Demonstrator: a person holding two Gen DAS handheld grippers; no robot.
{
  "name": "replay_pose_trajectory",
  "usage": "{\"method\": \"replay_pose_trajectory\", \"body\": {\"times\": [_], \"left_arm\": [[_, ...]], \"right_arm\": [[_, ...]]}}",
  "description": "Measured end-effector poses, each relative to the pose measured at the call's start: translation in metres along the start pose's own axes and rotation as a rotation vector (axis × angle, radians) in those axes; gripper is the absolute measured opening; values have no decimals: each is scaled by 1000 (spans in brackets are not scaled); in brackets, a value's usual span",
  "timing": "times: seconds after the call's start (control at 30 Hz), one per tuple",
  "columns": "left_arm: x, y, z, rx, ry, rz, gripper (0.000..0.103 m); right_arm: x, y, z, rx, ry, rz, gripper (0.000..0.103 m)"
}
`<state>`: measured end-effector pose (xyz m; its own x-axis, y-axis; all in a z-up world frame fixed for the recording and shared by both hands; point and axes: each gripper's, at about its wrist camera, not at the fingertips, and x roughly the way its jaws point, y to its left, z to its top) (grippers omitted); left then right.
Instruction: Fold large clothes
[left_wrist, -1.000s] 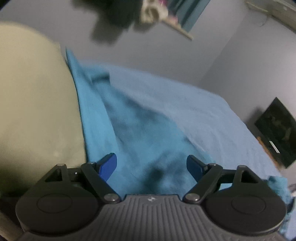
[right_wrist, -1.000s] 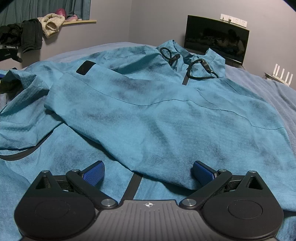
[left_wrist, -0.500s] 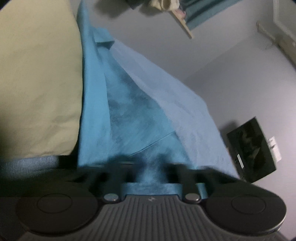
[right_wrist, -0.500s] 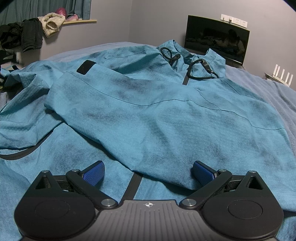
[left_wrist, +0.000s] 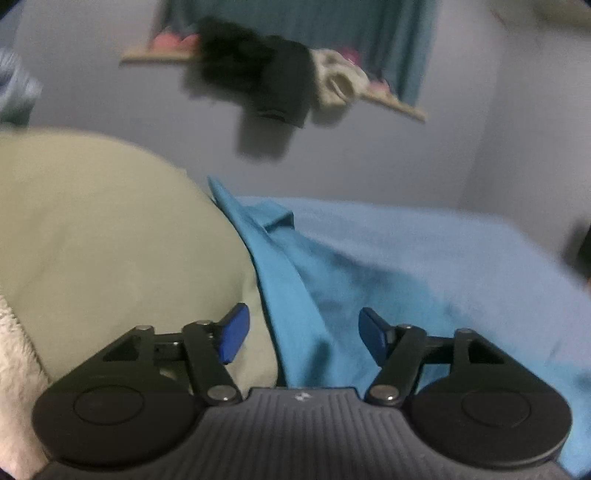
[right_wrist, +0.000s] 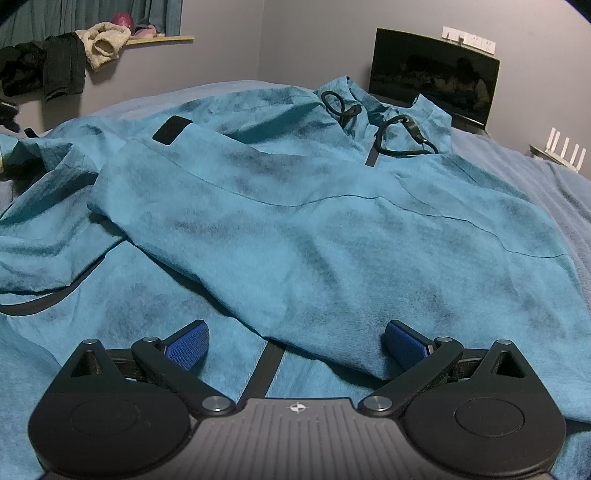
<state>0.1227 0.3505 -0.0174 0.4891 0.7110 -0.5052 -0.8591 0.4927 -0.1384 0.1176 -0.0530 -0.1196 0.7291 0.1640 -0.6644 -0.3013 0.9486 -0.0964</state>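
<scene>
A large teal jacket (right_wrist: 314, 229) with black drawcords and a black zip lies spread on the bed, one sleeve folded across its front. My right gripper (right_wrist: 295, 341) is open and empty just above the jacket's lower front, near the zip. In the left wrist view a teal edge of the jacket (left_wrist: 295, 295) runs between a pillow and the bed sheet. My left gripper (left_wrist: 304, 334) is open and empty, with that teal cloth between its blue fingertips but not pinched.
A beige pillow (left_wrist: 110, 240) lies left of the left gripper. The light blue bed sheet (left_wrist: 424, 251) stretches right. A wall shelf with dark clothes (right_wrist: 44, 70), a monitor (right_wrist: 436, 74) and a white router (right_wrist: 565, 151) stand beyond the bed.
My left gripper, closed on the teal cloth half a second ago, has opened and swung level again. The right gripper has not moved.
</scene>
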Motion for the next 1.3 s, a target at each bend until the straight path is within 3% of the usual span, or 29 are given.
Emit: {"method": "replay_pose_trajectory", "body": {"times": [0.1, 0.2, 0.37, 0.4, 0.43, 0.47, 0.5, 0.57, 0.63, 0.77, 0.93, 1.13, 1.3], "left_arm": [[8, -23, -12, 103, 28, 3, 76], [25, -17, -14, 34, 49, -87, 76], [40, -4, -11, -91, 59, -127, 75], [41, -4, -10, -93, 63, -138, 70], [42, -3, -8, -97, 63, -155, 43], [45, -1, -7, -104, 75, -167, 5], [50, 6, -6, -132, 104, -182, 0], [57, 23, -8, -247, 135, -243, 0], [51, 28, -6, -279, 107, -263, 0], [26, 14, 9, -216, -26, -336, 0], [-20, -14, 18, -111, -170, -494, 0], [-96, -66, 2, 49, -254, -791, 0], [-165, -120, -46, 313, -279, -1060, 0]], "right_arm": [[0, 1, 0, -4, 1, -2, 102], [-1, 0, -1, -7, 3, -4, 102], [-1, 1, -1, -12, 2, -10, 102], [-1, 2, -1, -15, 1, -12, 102], [-1, 2, -1, -18, 2, -14, 102], [-1, 2, -1, -20, 4, -17, 102], [-1, 3, -1, -22, 6, -21, 102], [-1, 5, -1, -28, 8, -33, 102], [-1, 7, -1, -37, 12, -45, 102], [1, 13, -1, -64, 20, -75, 102], [3, 17, 0, -89, 31, -105, 102], [4, 22, 0, -111, 36, -128, 102], [4, 24, 0, -123, 32, -140, 102]]}}
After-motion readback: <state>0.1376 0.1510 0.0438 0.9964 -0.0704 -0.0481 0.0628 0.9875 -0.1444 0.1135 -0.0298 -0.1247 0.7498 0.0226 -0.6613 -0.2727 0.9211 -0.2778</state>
